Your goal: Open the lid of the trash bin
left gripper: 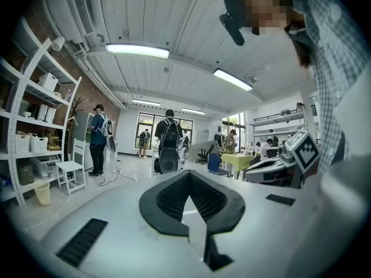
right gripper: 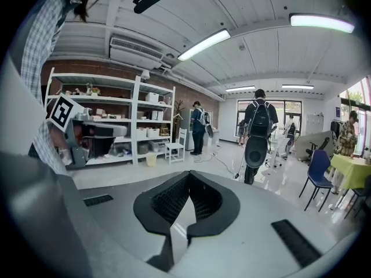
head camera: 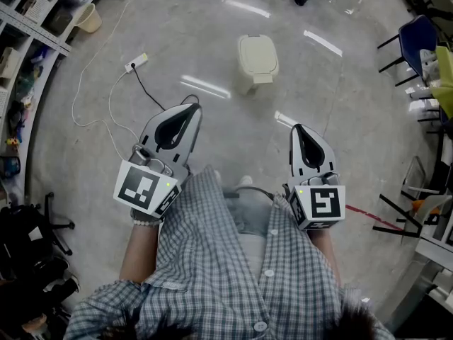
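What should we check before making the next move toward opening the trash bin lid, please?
1. Trash bin in sight, standing on the floor: ok.
2. Lid down, not yet opened: ok.
3. Left gripper empty, jaws together: ok.
4. Right gripper empty, jaws together: ok.
5. A gripper at the lid: not ok; both are held close to the person's body, well apart from the bin.
6. Which edge the lid hinges on: cannot tell.
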